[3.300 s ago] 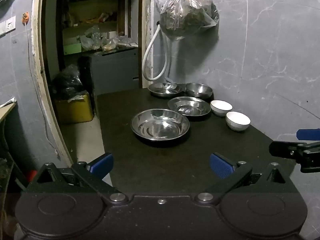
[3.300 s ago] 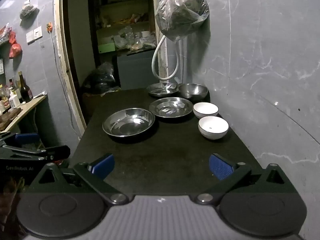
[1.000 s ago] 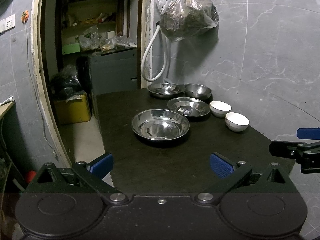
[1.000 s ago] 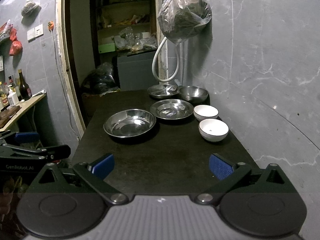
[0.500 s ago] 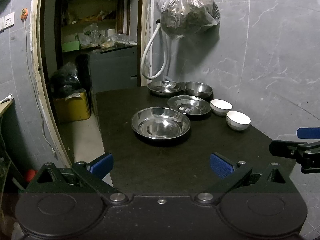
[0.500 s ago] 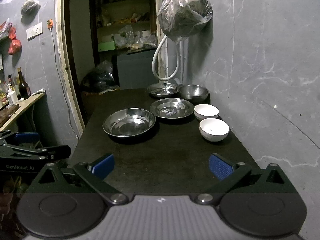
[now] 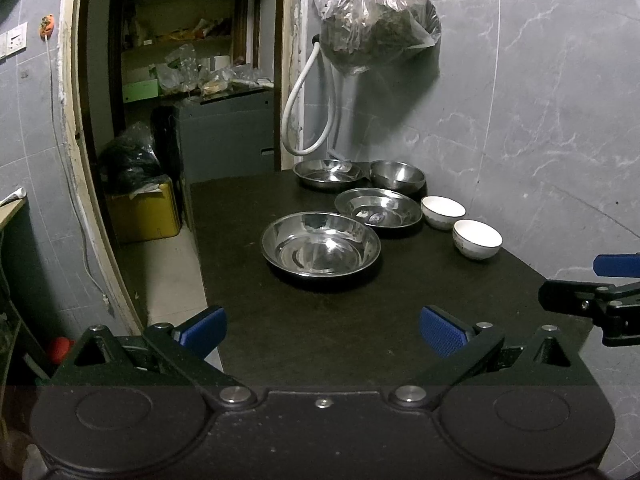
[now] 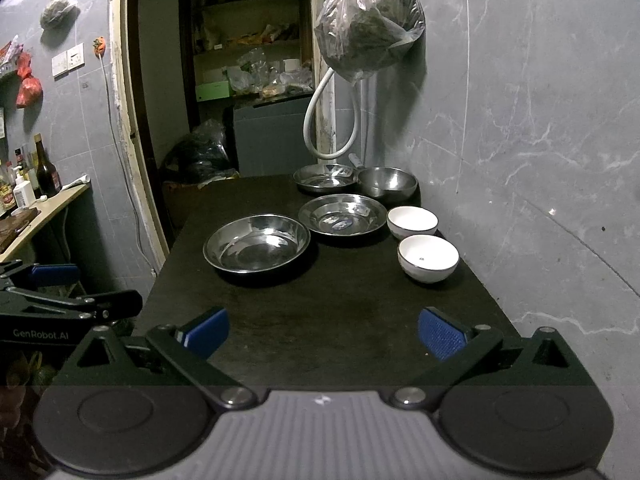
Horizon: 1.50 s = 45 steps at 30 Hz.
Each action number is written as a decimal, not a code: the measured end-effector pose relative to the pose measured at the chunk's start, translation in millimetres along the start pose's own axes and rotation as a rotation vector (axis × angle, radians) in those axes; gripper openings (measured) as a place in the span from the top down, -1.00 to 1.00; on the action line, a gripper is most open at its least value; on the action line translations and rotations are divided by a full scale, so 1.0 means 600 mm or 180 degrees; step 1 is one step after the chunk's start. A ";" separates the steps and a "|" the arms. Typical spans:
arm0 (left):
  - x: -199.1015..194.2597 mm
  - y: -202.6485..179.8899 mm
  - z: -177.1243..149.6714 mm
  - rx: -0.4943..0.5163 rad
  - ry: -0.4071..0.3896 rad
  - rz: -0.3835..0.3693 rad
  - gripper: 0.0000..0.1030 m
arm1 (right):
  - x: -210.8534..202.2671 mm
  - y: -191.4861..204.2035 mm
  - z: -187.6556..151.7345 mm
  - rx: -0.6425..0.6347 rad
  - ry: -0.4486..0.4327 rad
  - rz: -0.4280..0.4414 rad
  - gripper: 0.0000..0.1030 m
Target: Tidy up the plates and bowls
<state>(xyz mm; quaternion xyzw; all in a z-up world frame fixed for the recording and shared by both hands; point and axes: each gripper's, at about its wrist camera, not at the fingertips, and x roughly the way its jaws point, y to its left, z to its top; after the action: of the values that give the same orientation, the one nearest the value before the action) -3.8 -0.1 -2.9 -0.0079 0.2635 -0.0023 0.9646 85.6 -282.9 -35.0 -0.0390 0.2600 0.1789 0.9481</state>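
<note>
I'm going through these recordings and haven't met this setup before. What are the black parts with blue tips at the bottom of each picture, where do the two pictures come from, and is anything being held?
There is no robot arm here. A person holds one two-finger gripper in each hand, and each gripper carries a wide-angle camera that looks forward along its fingers. The black frame with blue pads at the bottom is the gripper itself.

One picture comes from the left gripper, the other from the right gripper. Each also catches the other gripper at its edge.

Both look along a dark table set against a grey wall. On it stand three shallow steel plates, the nearest one in front, a deeper steel bowl at the back, and two white bowls near the wall.

Both grippers are open and hold nothing; sorting has not begun.
</note>
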 end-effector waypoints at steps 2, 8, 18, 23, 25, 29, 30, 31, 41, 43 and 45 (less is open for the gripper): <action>0.012 0.000 -0.002 -0.0003 0.0013 0.0002 -0.99 | 0.001 0.000 0.000 -0.0001 0.0004 0.0002 -1.00; 0.021 0.000 -0.006 -0.0009 0.0031 0.0002 -0.99 | 0.008 -0.003 0.000 -0.0005 0.0025 0.0015 -1.00; 0.032 0.000 -0.008 -0.0013 0.0062 -0.0008 -0.99 | 0.010 -0.005 0.000 0.0003 0.0040 0.0015 -1.00; 0.032 -0.001 -0.006 -0.0013 0.0071 -0.0009 -0.99 | 0.011 -0.006 0.000 0.0006 0.0046 0.0016 -1.00; 0.031 -0.002 -0.004 -0.0014 0.0077 -0.0011 -0.99 | 0.012 -0.006 0.001 0.0006 0.0047 0.0016 -1.00; 0.035 -0.004 -0.003 -0.0025 0.0127 -0.0056 -0.99 | 0.014 -0.009 0.000 0.0014 0.0058 0.0022 -1.00; 0.036 -0.004 -0.002 -0.0030 0.0143 -0.0066 -0.99 | 0.015 -0.010 0.000 0.0019 0.0069 0.0024 -1.00; 0.036 -0.005 -0.003 -0.0032 0.0157 -0.0076 -0.99 | 0.016 -0.011 -0.001 0.0024 0.0079 0.0026 -1.00; 0.051 0.014 -0.006 -0.0201 0.0470 -0.0134 -0.99 | 0.019 -0.020 -0.014 0.0118 0.0216 -0.0045 -1.00; 0.060 0.026 0.001 -0.0347 0.0550 -0.0153 -0.99 | 0.019 -0.020 -0.013 0.0118 0.0230 -0.0056 -1.00; 0.066 0.038 0.009 -0.0452 0.0569 -0.0159 -0.99 | 0.020 -0.019 -0.011 0.0105 0.0244 -0.0060 -1.00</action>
<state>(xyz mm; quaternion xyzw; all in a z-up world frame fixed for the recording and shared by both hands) 33.0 22.4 -19.0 -0.0826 0.3477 -0.0084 0.9339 96.0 -290.5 -47.0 -0.0327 0.2986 0.1641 0.9396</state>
